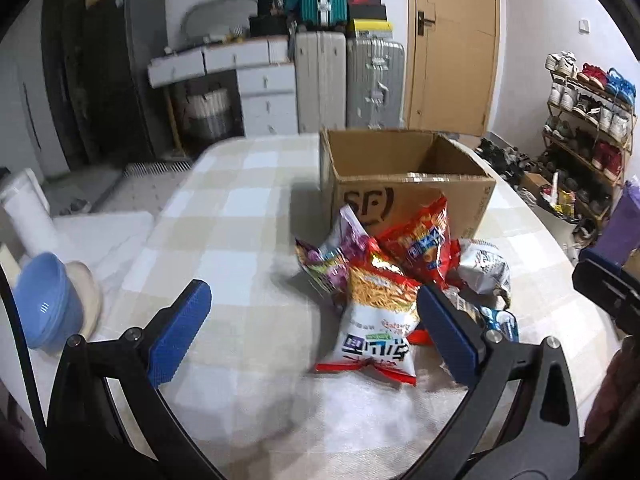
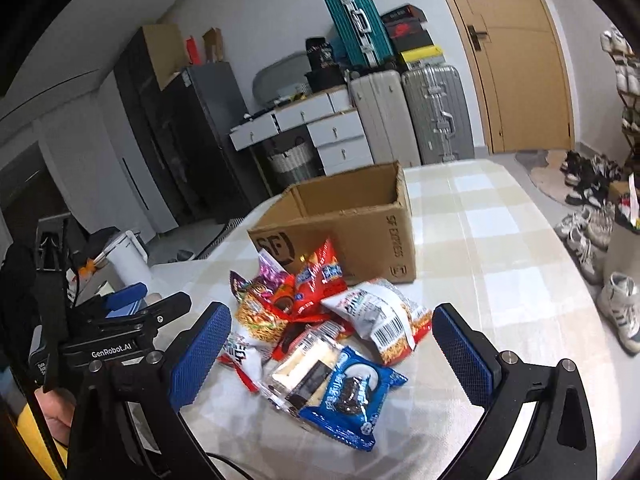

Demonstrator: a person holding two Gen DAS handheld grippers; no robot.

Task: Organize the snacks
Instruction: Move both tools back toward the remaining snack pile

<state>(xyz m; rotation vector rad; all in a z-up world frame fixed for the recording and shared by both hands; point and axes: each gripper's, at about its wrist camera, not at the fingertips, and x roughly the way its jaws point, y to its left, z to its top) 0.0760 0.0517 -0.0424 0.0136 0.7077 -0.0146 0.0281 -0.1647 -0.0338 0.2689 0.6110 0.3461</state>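
A heap of snack packets (image 1: pixel 400 276) is seen at the centre of both views, piled on the checked worktop (image 1: pixel 224 216) against the near wall of an open cardboard box (image 1: pixel 408 196), which appears empty, though its floor is partly hidden. A blue cookie packet (image 2: pixel 352 396) lies at the near edge of the heap, in the lower middle of the right wrist view. The left gripper (image 1: pixel 312 324) is held above the worktop with its fingers spread wide and nothing between them. The right gripper (image 2: pixel 332 344) is likewise held open and empty over the heap. Blue bowls (image 1: pixel 48 300) are stacked at the lower left of the left wrist view.
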